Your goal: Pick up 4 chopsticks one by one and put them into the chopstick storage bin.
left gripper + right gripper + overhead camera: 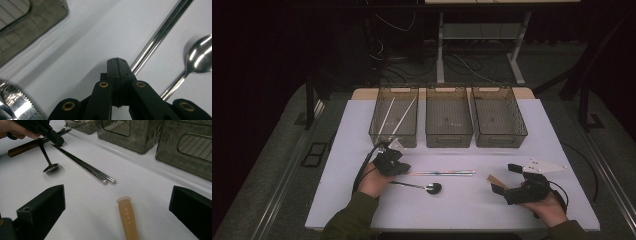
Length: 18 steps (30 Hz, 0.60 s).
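Observation:
My left gripper (398,167) rests on the white table (362,200) in front of the left bin, jaws shut (117,60) with nothing visible between them. A pair of metal chopsticks (442,173) (160,32) lies to its right; their near end runs under the jaw tip. Just in front lies a metal spoon (429,187) (200,53). My right gripper (504,178) (117,220) stands open at the front right. A tan handle marked LUSN (127,220) (493,178) lies on the table between its jaws, untouched. The chopsticks (85,166) and spoon (50,167) lie beyond it.
Three clear grey bins stand in a row at the back: the left bin (374,131) holds pale sticks, beside it the middle bin (448,137) and the right bin (499,140). A wooden-handled utensil (23,148) and a fork (64,129) lie by my left gripper.

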{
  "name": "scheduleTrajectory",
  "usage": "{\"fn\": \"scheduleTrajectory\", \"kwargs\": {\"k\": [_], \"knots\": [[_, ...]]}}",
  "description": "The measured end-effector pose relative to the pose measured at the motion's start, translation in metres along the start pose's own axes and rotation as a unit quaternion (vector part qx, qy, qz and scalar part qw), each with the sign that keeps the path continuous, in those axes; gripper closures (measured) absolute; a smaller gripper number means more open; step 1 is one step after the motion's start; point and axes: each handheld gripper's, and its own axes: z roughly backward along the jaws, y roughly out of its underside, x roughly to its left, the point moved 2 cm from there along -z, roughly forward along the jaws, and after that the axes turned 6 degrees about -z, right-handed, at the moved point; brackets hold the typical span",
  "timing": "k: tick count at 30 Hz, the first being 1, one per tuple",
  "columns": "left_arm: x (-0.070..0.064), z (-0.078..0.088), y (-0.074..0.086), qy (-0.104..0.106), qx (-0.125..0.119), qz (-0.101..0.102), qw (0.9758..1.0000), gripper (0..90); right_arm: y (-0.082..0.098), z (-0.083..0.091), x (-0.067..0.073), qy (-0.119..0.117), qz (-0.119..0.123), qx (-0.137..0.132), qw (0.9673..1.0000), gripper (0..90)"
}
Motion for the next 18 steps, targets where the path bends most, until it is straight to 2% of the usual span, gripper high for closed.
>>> {"fn": "scheduleTrajectory", "kwargs": {"k": [11, 18], "knots": [[-0.008, 0.002, 0.003, 0.009, 0.003, -0.007, 0.9999, 89.8, 0.000, 0.000, 0.000, 0.000, 0.001, 0.001, 1.0000, 0.7], [-0.012, 0.003, 0.004, 0.016, 0.003, -0.001, 0.9999, 89.7, 0.000, 0.000, 0.000, 0.000, 0.000, 0.000, 1.0000, 0.7]]}}
